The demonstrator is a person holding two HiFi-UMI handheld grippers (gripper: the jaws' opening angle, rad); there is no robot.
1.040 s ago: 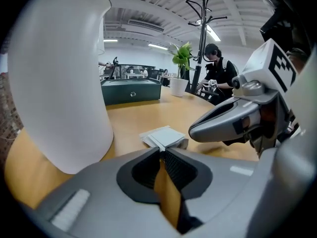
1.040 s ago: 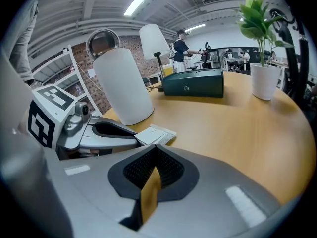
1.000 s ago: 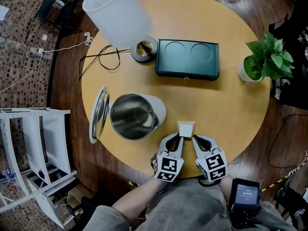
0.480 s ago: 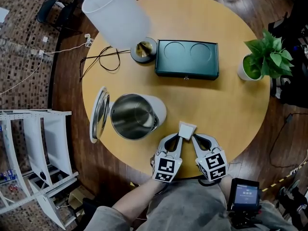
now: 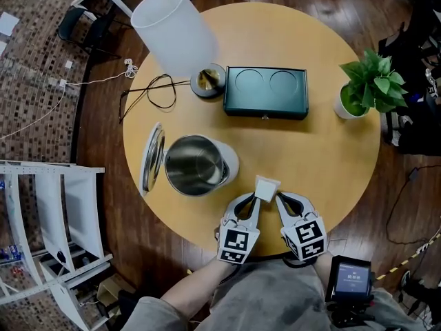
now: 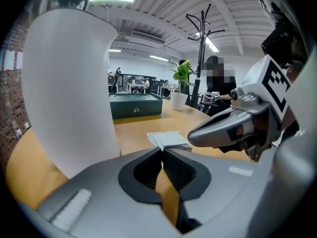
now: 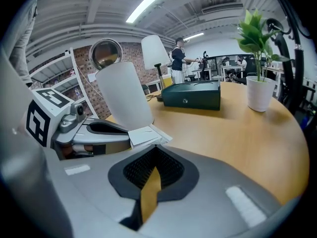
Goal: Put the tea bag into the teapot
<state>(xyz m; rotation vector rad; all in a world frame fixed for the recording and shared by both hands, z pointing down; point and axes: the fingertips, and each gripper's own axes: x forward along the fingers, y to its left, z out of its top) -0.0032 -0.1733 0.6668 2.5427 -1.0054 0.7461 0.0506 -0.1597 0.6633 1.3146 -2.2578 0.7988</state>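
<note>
Left gripper (image 5: 256, 200) and right gripper (image 5: 280, 200) sit side by side at the near edge of the round wooden table (image 5: 324, 150), their tips angled toward each other. Each has its jaws closed together, and each pinches one side of the same small white tea bag (image 5: 267, 187): the left gripper view shows the flat packet (image 6: 168, 139) caught right at the tip of the closed left gripper (image 6: 161, 151), and the right gripper view shows its corner (image 7: 146, 135) nipped at the tip of the right gripper (image 7: 155, 148). The tea bag is thus held between the two, over the near part of the table and outside the pot. Just to the left and slightly farther stands the teapot (image 5: 196, 165), white outside and bare metal inside, with its lid (image 5: 151, 158) swung open to the left. Farther on, a dark green box (image 5: 265, 92) lies across the middle. At the far left a lamp (image 5: 172, 29) with a white shade stands beside a looped black cable (image 5: 148, 92), and at the far right is a potted plant (image 5: 368, 88).
</note>
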